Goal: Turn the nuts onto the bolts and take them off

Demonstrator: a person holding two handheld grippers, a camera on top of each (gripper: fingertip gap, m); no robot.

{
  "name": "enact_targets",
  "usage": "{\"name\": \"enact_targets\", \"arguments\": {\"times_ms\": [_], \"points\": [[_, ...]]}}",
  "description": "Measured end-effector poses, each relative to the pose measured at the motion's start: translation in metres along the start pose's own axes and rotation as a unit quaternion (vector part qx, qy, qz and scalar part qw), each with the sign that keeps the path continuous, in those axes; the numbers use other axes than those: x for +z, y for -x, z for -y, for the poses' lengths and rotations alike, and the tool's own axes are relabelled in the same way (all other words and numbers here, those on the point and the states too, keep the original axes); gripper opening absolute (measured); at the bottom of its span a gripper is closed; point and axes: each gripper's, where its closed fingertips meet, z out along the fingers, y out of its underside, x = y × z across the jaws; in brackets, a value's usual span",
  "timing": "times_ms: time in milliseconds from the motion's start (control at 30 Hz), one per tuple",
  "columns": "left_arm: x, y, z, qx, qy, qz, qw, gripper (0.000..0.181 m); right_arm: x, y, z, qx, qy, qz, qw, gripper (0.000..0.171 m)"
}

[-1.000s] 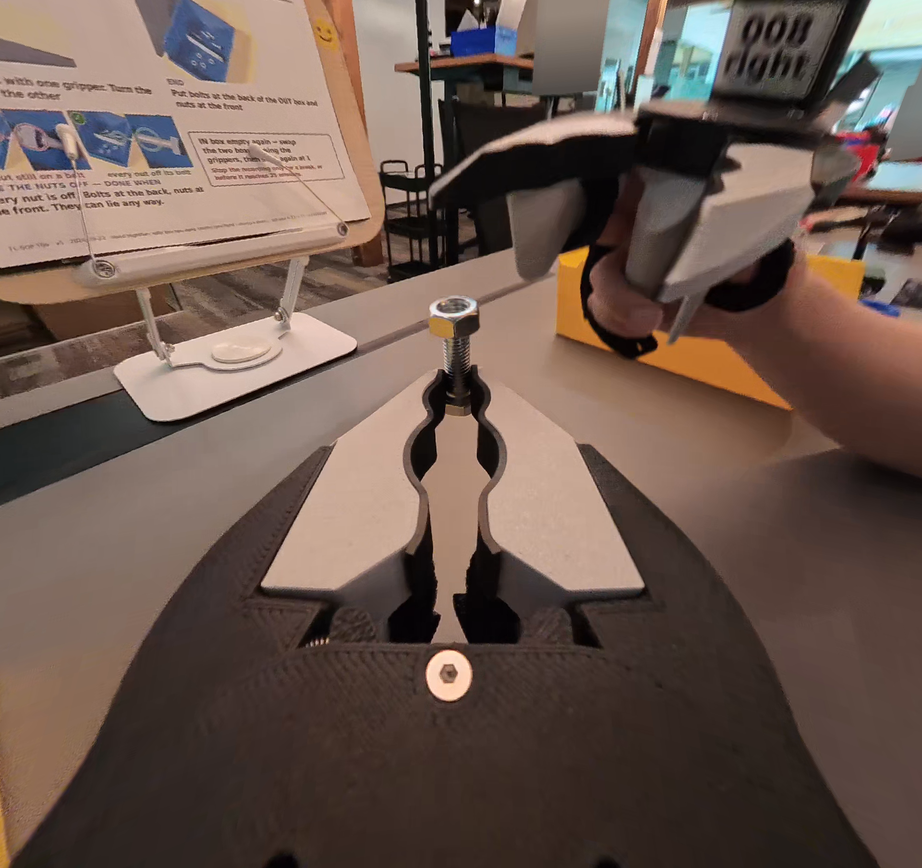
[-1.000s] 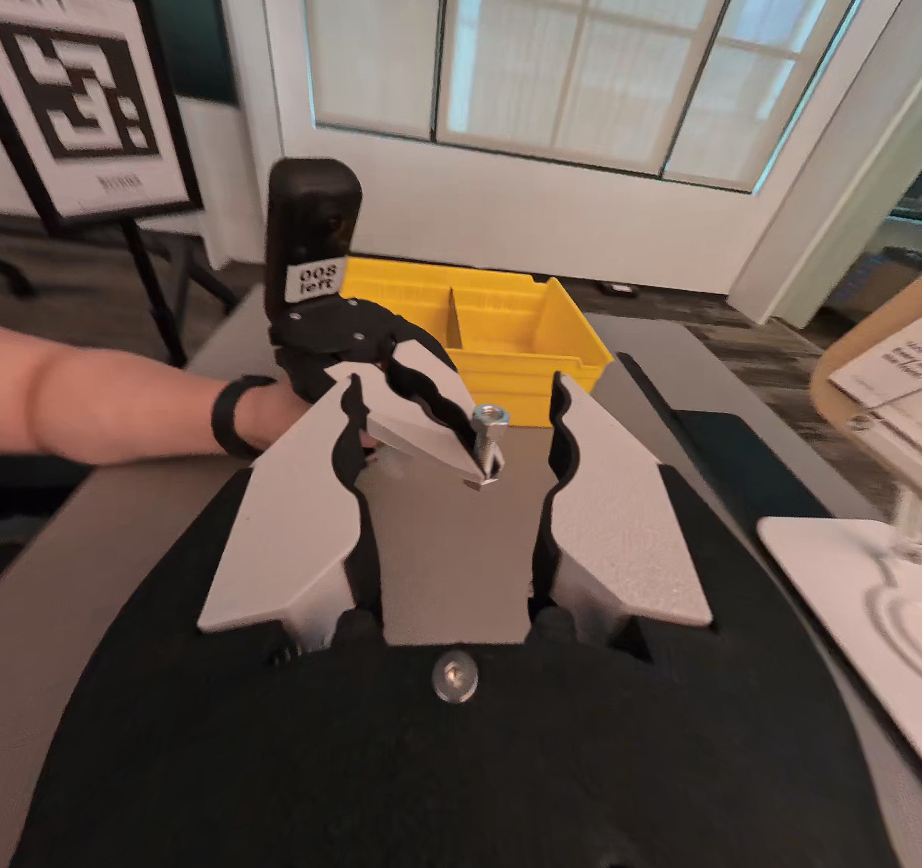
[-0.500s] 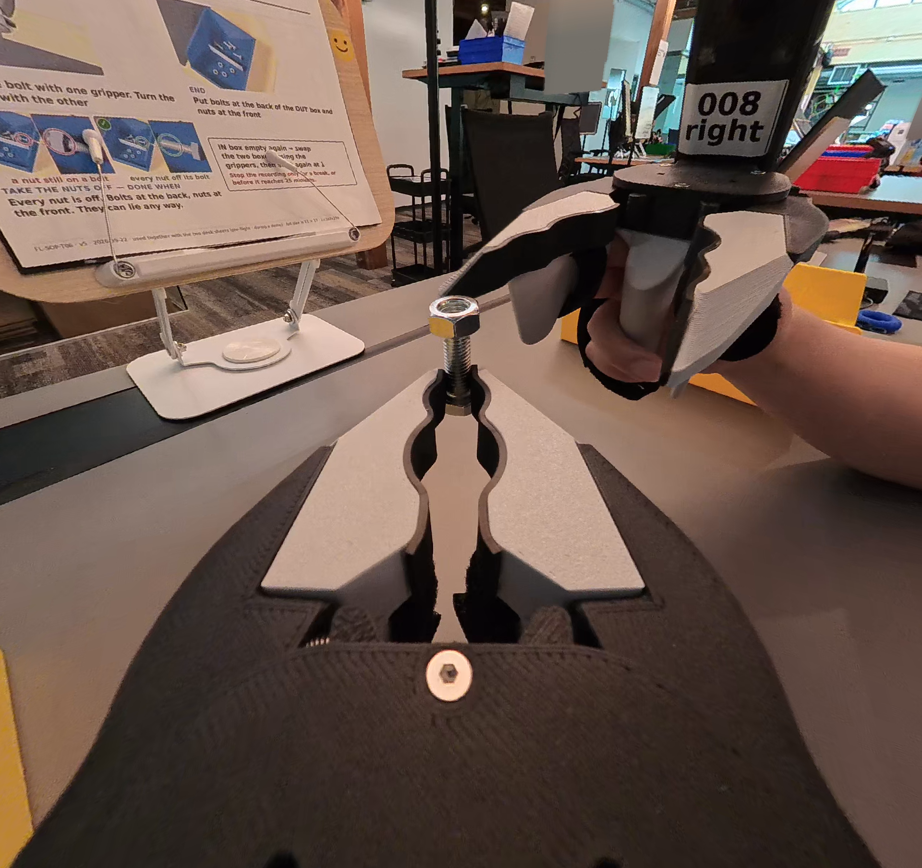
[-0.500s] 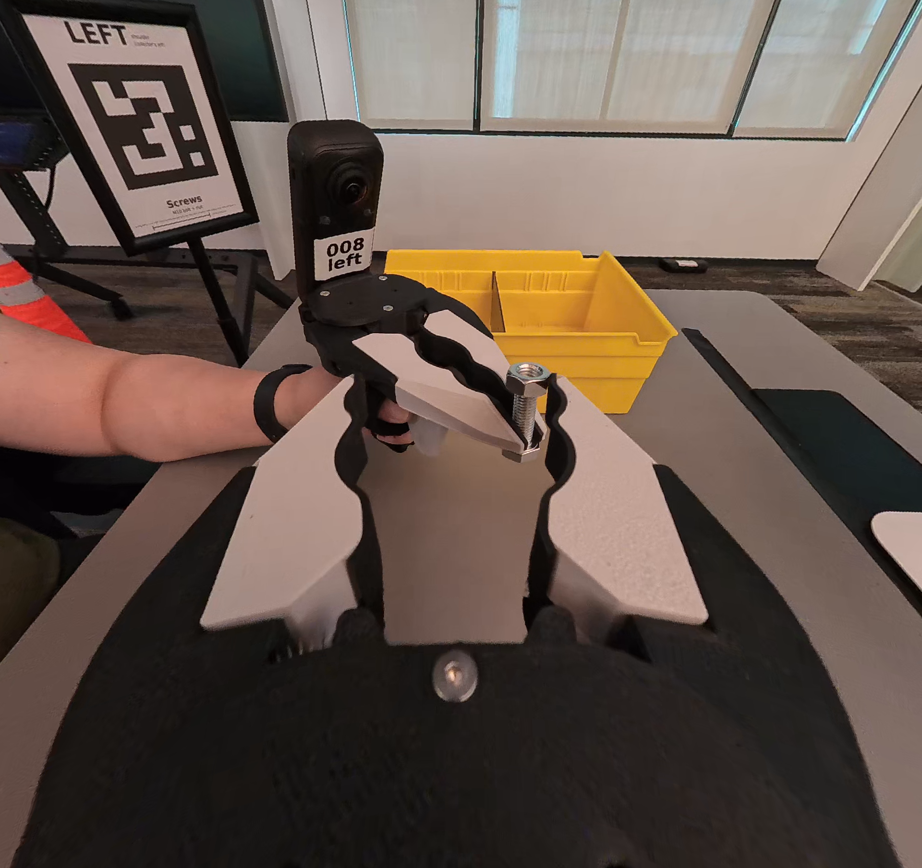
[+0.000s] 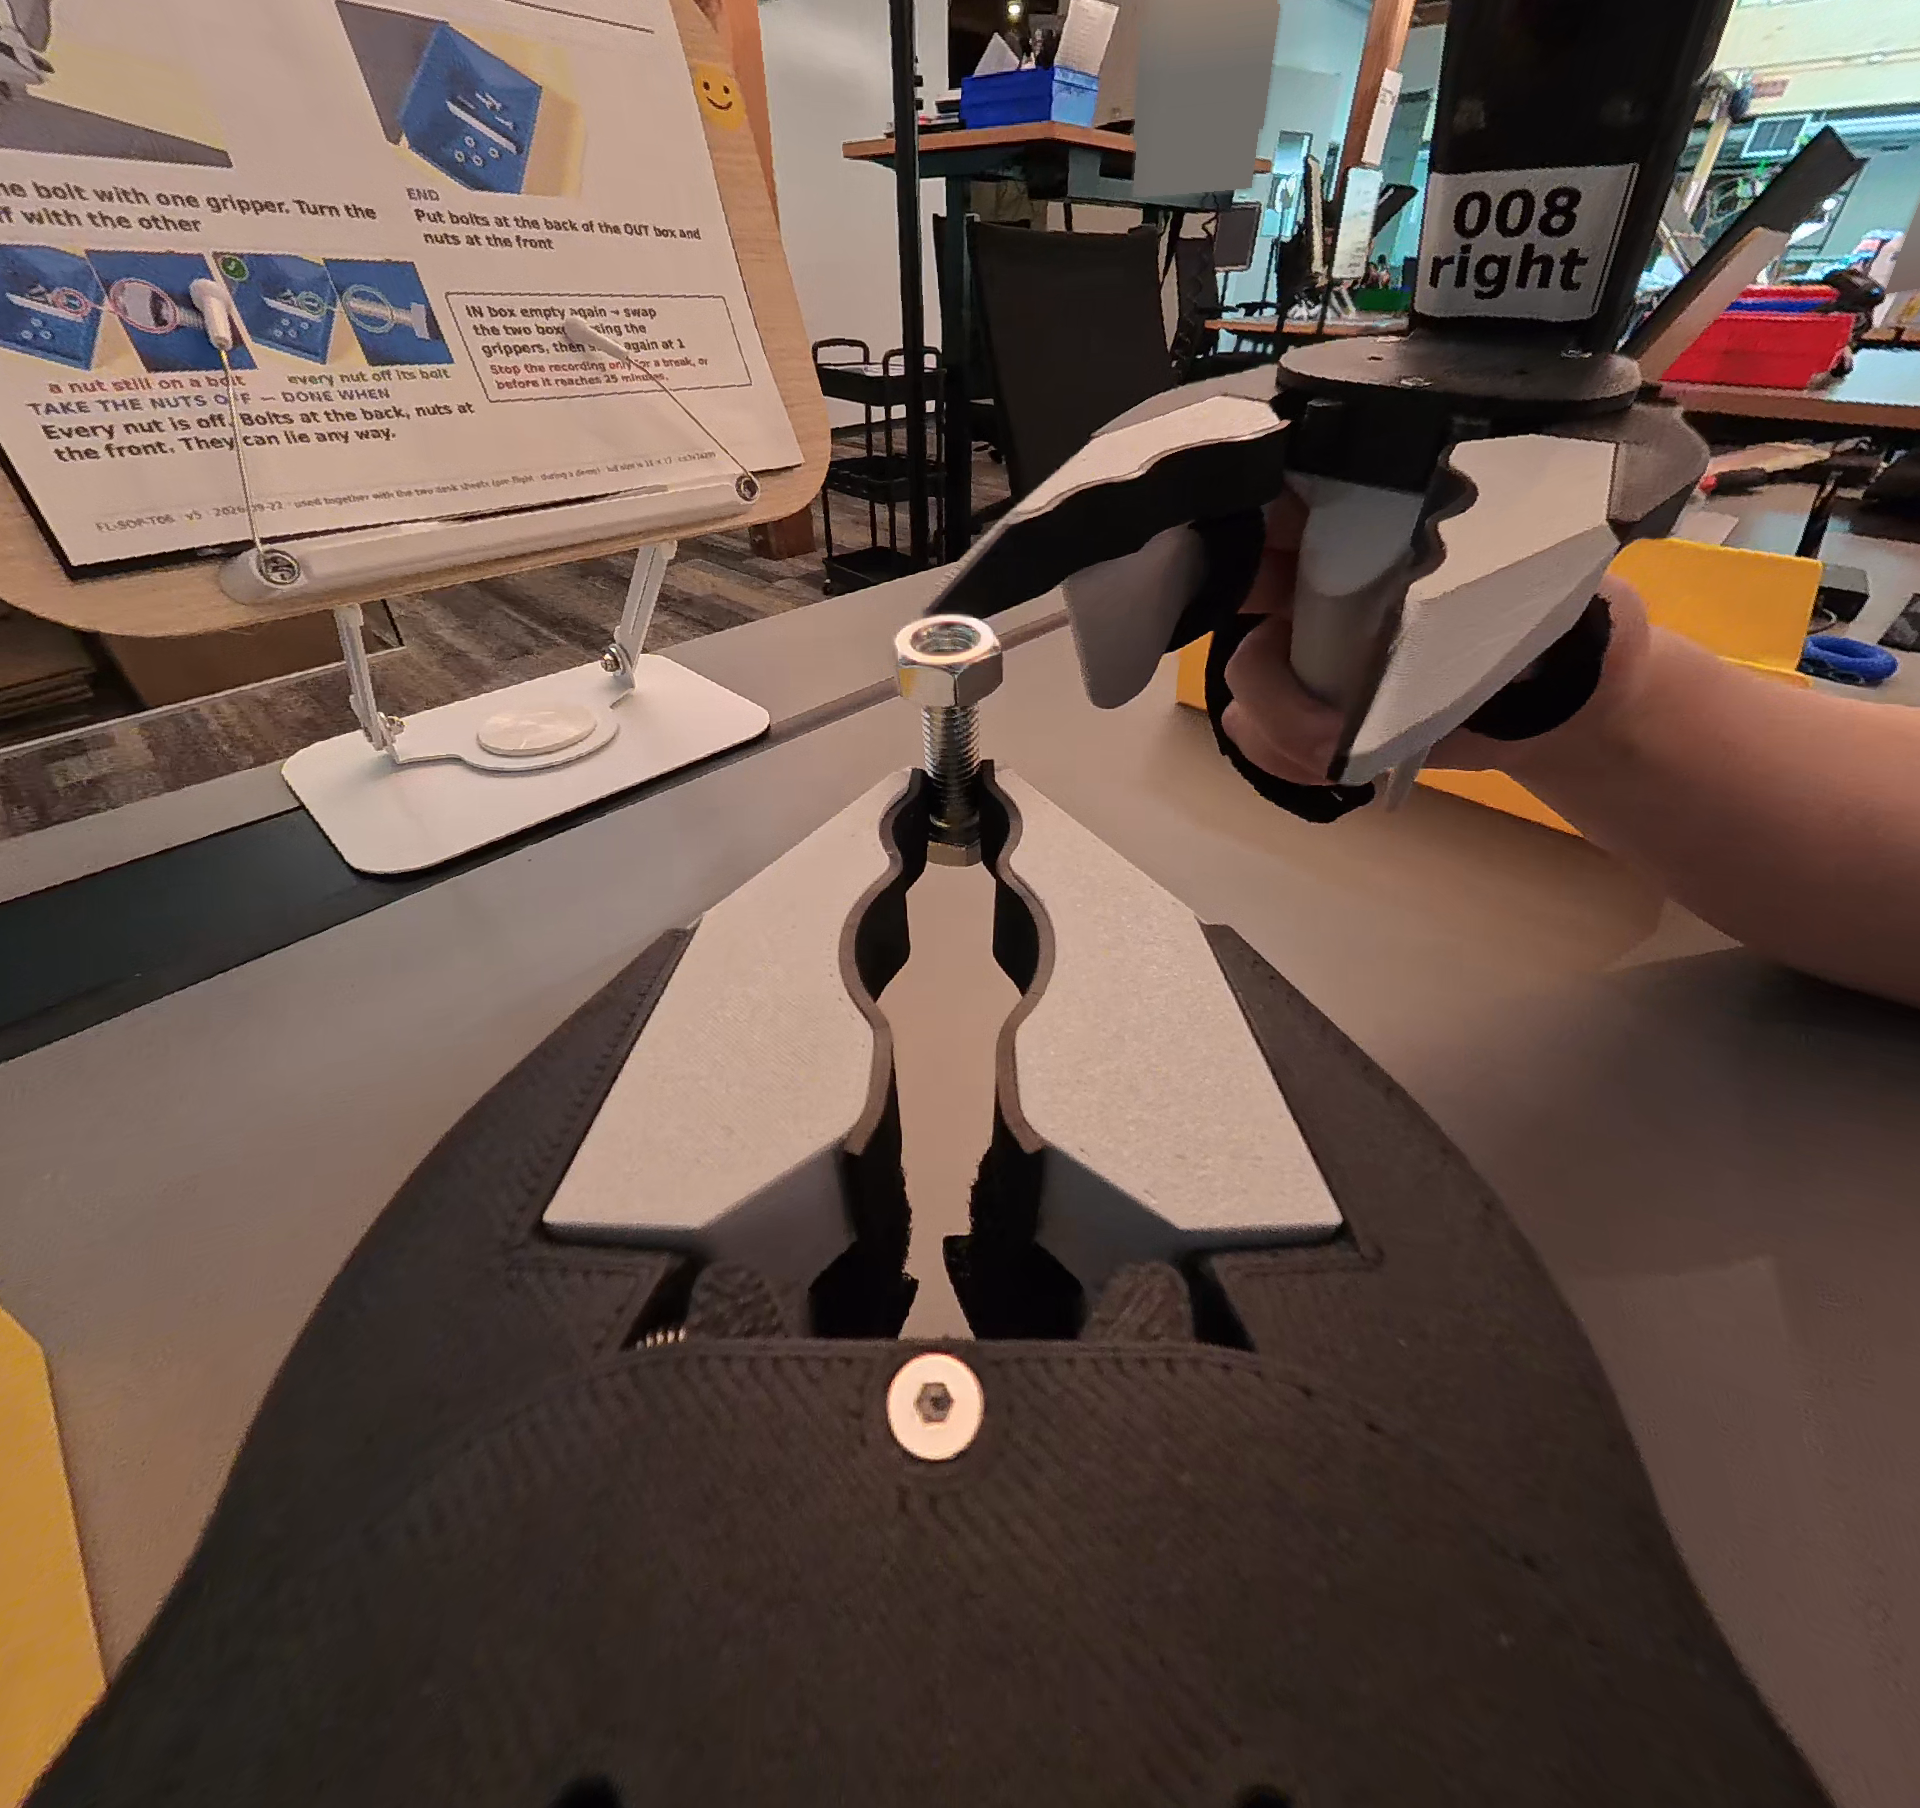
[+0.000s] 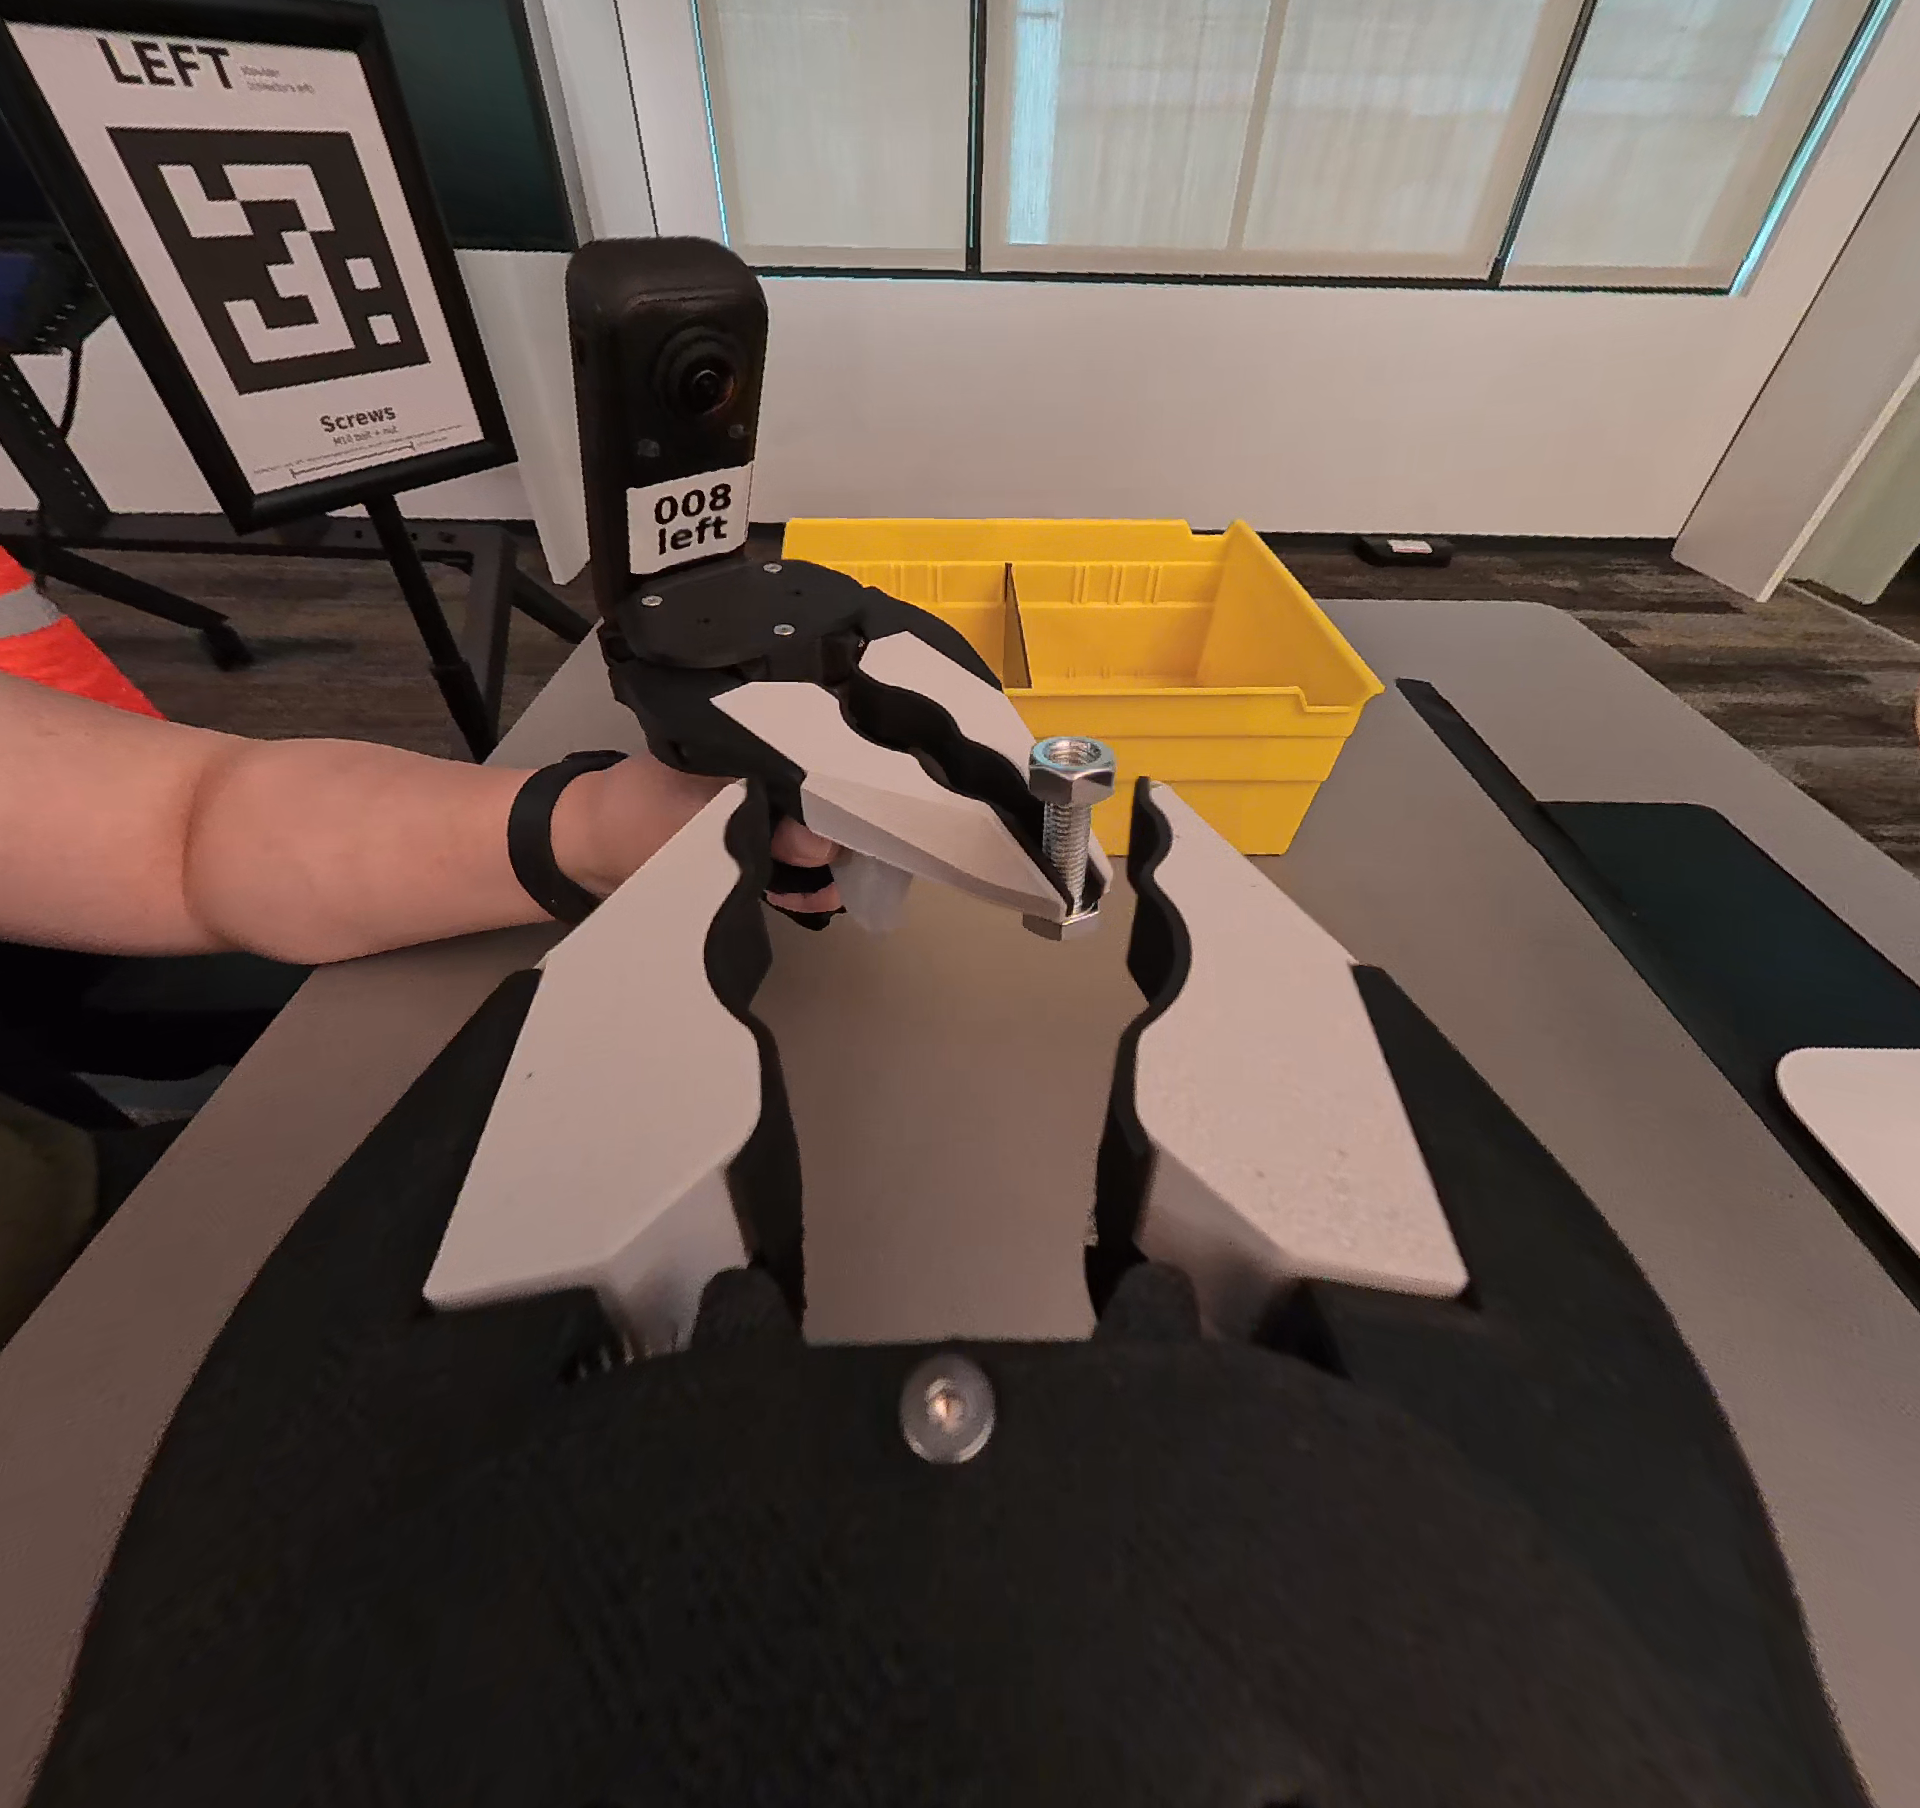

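I'm clamping the left gripper [image 5: 948, 828] on an upright bolt [image 6: 1068, 849], nut [image 6: 1072, 767] threaded at its top. I'm holding the right gripper [image 6: 940, 849] wide beside it. Beyond, the yellow bin [image 6: 1226, 709]'s visible compartments are showing nothing inside.

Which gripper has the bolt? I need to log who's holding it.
The left gripper: shut on the bolt, nut on top. The right gripper is open and empty.
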Motion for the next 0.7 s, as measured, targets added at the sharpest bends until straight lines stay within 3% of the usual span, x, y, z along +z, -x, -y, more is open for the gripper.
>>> {"name": "enact_targets", "arguments": {"times_ms": [200, 600, 700], "points": [[0.0018, -0.0045, -0.002, 0.01, 0.007, -0.008, 1.0, 0.007, 0.0027, 0.0036, -0.0017, -0.012, 0.004, 0.003, 1.0, 0.073], [-0.0012, 0.0018, 0.0005, 0.003, 0.002, 0.001, 1.0, 0.007, -0.0005, 0.0062, -0.0005, -0.002, 0.007, 0.018, 1.0, 0.062], [-0.0007, 0.0002, 0.0003, 0.004, 0.002, -0.002, 1.0, 0.007, 0.0002, 0.0011, 0.0005, -0.01, 0.001, -0.002, 1.0, 0.069]]}}
